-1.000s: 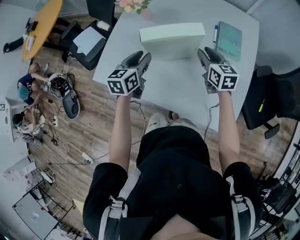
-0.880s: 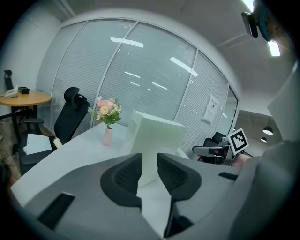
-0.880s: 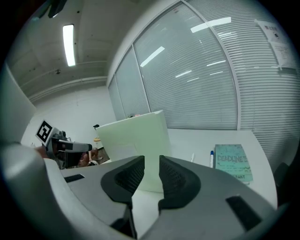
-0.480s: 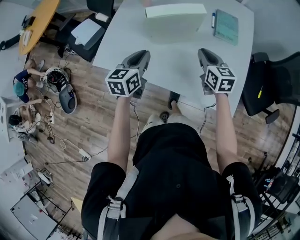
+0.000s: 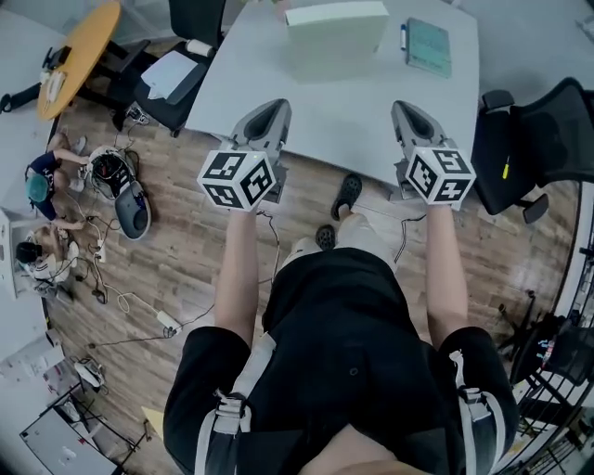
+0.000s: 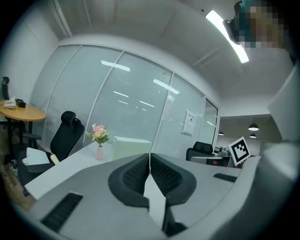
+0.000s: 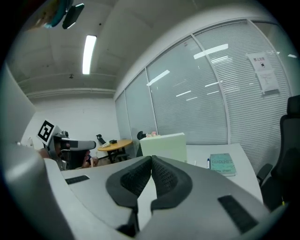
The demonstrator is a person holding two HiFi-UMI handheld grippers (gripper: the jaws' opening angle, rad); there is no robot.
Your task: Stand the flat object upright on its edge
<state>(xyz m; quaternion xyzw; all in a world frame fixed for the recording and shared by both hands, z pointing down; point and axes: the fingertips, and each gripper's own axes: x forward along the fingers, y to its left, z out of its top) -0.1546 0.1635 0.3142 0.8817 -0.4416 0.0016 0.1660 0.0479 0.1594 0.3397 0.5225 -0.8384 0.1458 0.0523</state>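
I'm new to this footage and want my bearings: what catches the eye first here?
A pale green box stands upright at the far end of the white table, with a teal book lying flat to its right. Nearer, the left gripper and right gripper hang over the table's near edge, jaws shut and empty.

— We get cool, even light from the ceiling strip light (image 6: 227, 35), mirrored as glare in the glass wall (image 6: 136, 93).
— We see dark, bent corners, and the left gripper (image 6: 150, 158) blurs close up.
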